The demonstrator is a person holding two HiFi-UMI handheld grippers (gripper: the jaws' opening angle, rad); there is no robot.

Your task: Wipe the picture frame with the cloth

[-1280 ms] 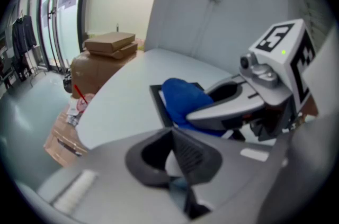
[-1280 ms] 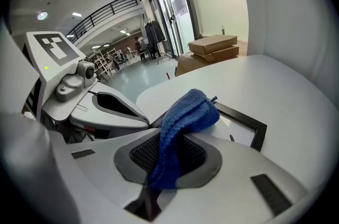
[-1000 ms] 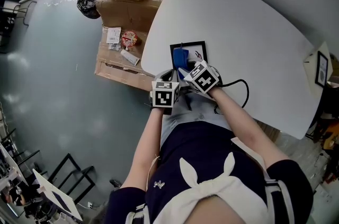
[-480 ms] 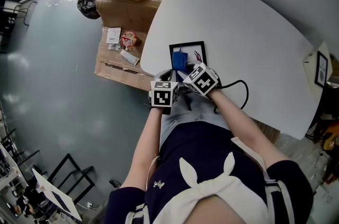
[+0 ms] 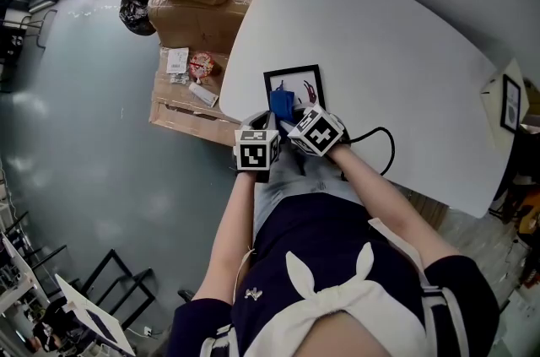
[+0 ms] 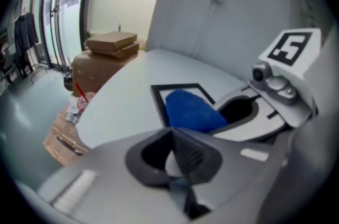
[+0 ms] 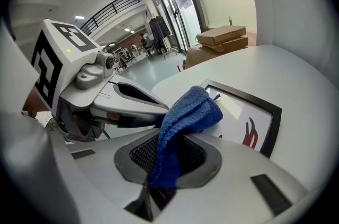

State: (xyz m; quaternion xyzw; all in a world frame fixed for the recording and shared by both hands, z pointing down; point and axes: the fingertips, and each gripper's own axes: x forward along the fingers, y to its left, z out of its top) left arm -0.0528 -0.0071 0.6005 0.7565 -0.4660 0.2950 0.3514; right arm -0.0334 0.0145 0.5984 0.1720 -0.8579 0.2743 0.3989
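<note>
The right gripper is clamped on the one blue cloth, whose free end lies over the near corner of the picture frame, flat on the white table. The left gripper sits just beside it, jaws pressed together on nothing. Wiping looks under way; the next move is probably a sweep across the glass. A second small frame stands far right.

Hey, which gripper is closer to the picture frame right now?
Right. The right gripper holds the cloth at the frame's near edge; the left gripper sits shut at the table edge, just short of the frame's near-left corner.
</note>
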